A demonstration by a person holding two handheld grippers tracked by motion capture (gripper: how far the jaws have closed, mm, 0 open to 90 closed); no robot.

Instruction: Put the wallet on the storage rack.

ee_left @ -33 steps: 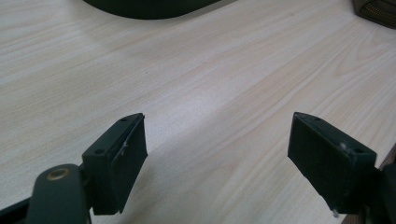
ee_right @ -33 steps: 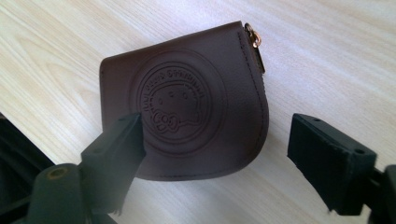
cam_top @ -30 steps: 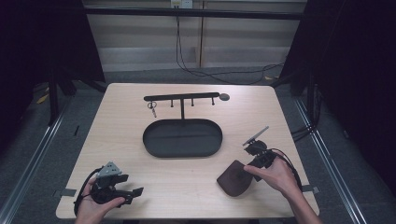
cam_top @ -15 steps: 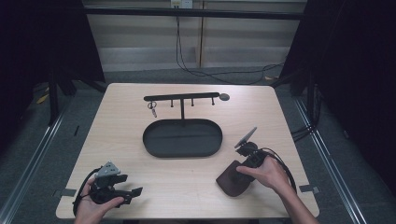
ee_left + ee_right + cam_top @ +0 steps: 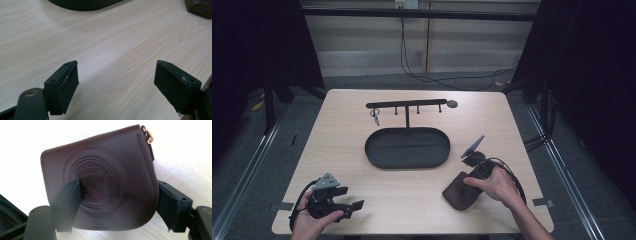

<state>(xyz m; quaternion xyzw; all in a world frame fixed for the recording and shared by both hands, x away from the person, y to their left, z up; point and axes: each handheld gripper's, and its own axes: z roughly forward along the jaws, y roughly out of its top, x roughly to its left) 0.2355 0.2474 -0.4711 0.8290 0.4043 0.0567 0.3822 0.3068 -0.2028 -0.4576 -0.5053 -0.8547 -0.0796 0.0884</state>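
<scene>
Brown leather wallet point(image 5: 100, 185), small, zip-around with a round embossed stamp on its face, sits on the pale wood table point(image 5: 337, 145) well to the right of the black oval tray point(image 5: 407, 148) and nearer the person's edge. Right gripper point(image 5: 117, 202) is at it: in the right gripper view one jaw lies over the stamped face and the other is against the wallet's curved side edge, so the jaws are spread about a wallet-width apart. Touching on both sides, but cannot tell if they're actually squeezing it. Metal zip pull point(image 5: 148, 133) shows at the wallet's top corner. In the high view the right hand point(image 5: 492, 182) covers the gripper's body, with the grey plate point(image 5: 473, 146) tilted up toward the tray and the cable point(image 5: 515, 181) looping round the wrist.

Left gripper point(image 5: 116, 82) is well left of the tray, near the table's front-left corner, held low in the left hand point(image 5: 314, 222). Jaws wide apart, nothing between them, just bare wood grain. Tray's edge shows at the top of the left gripper view.

Behind the tray stands a black hook rack point(image 5: 406, 104) on a post. One key ring point(image 5: 375, 116) hangs from its left hook.
</scene>
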